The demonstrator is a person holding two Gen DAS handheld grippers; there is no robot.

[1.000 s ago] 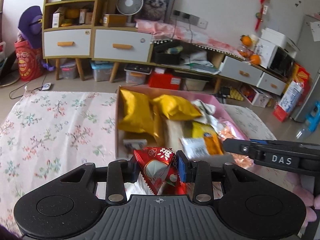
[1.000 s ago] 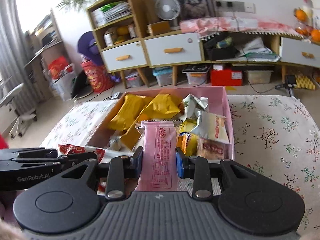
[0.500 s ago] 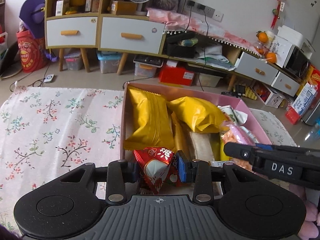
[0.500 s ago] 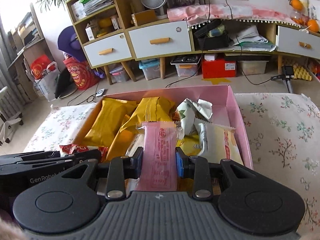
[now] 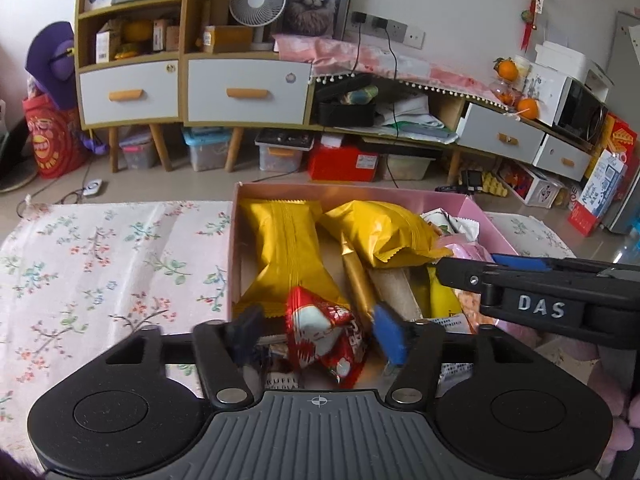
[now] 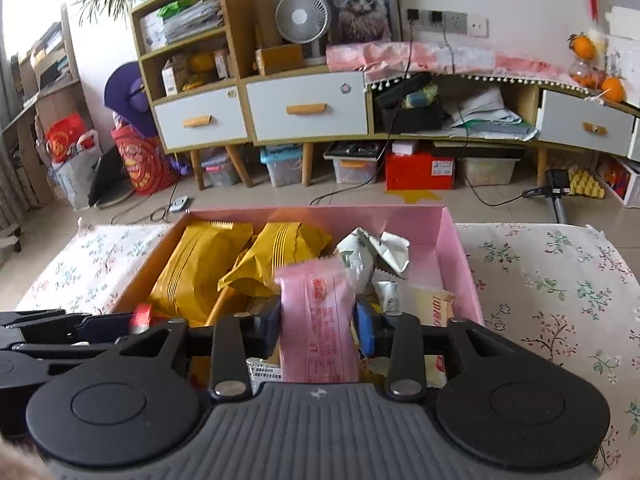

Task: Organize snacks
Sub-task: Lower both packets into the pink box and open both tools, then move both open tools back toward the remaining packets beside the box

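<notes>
A pink box on the flowered cloth holds yellow snack bags and several small packets. My left gripper stands open over the box's near left corner; a red snack packet sits loose between its fingers, with gaps on both sides. My right gripper is over the near middle of the box, its pads just apart from a pink snack packet that stands between them. Each gripper shows at the edge of the other's view.
The flowered tablecloth lies on both sides of the box. Behind the table are a cabinet with white drawers, storage bins and a red box on the floor.
Both grippers have moved lower and forward over the box. My left gripper has opened and let go of the red packet. My right gripper's jaws have widened around the pink packet.
</notes>
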